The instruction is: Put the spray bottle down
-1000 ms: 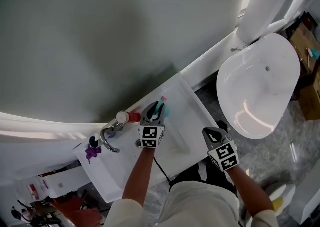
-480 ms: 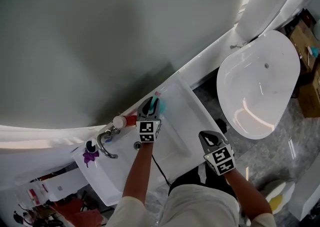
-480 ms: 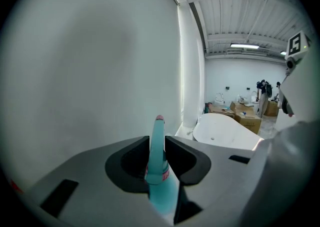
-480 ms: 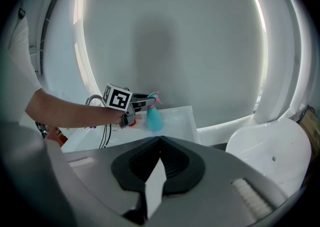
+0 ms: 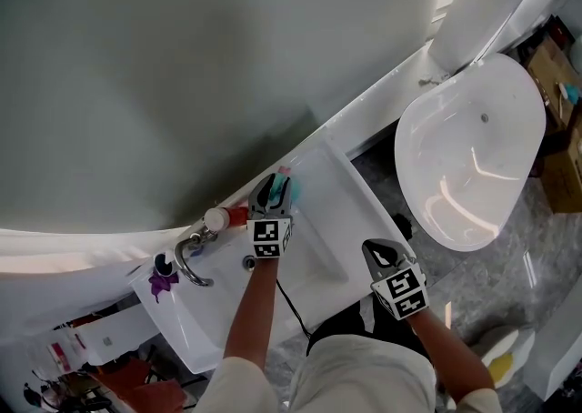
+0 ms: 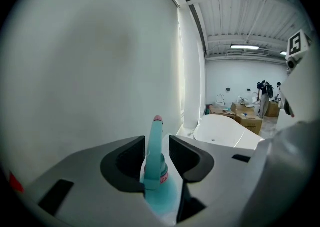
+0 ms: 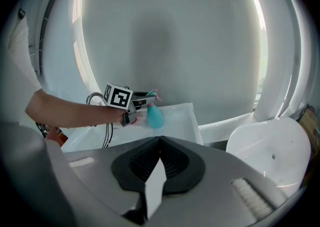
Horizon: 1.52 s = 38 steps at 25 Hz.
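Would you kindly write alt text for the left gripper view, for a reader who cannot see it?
A turquoise spray bottle stands upright between the left gripper's fingers, which have just been opening, a gap showing on its right. Behind are a pale wall and a white bathtub at right.

The head view looks steeply down on the sink (image 5: 350, 206). Both gripper views look across it, the left much nearer.

- White washbasin (image 5: 364, 220), set against the grey wall.
- Teal spray bottle (image 5: 294, 191), upright on the back rim.
- Red container (image 5: 238, 215), white-capped, beside the chrome tap (image 5: 189, 261).
- Purple item (image 5: 165, 286), left end.
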Motion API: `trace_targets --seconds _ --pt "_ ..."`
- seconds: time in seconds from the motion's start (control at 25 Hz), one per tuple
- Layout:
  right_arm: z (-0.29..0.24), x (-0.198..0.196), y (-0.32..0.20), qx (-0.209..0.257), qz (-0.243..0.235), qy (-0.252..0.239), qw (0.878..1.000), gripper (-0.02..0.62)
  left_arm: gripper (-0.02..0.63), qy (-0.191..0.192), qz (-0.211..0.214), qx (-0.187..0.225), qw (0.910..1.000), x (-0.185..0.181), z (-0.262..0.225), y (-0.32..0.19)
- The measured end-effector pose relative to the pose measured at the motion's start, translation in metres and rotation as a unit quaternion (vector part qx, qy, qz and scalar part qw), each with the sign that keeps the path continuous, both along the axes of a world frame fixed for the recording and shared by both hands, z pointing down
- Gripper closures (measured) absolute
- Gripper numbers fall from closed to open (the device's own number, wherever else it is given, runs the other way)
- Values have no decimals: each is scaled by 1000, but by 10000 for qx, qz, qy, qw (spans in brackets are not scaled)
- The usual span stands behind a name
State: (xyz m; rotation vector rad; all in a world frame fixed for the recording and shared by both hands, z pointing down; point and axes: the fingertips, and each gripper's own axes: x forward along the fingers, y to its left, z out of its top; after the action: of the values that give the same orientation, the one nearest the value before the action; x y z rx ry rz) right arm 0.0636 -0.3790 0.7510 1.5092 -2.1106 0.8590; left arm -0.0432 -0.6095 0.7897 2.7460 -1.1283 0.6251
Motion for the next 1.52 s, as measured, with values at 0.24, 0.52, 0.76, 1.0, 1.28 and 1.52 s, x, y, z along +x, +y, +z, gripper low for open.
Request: trace_targets --seconds 0.24,0.52,0.76,1.0,1.28,1.52 --pt "-7 1 3 43 12 28 10000 584 392 12 -40 -53 10000 -3 -6 0" --pt "-18 -2 8 165 -54 31 9998 585 367 37 -201 -110 9997 -12 -18 14" --pt "-32 3 11 190 50 -276 9994 584 365 31 -411 -82 9991 -17 -37 36" --pt "-55 5 14 418 -203 -206 9987 584 365 -68 -661 -52 9978 -24 -55 69" --pt "-78 18 33 611 -495 -206 9967 585 367 -12 -769 1 9970 -10 -91 121" --pt "-104 30 56 887 -774 -212 9928 584 418 105 -913 -2 9958 -9 -122 172"
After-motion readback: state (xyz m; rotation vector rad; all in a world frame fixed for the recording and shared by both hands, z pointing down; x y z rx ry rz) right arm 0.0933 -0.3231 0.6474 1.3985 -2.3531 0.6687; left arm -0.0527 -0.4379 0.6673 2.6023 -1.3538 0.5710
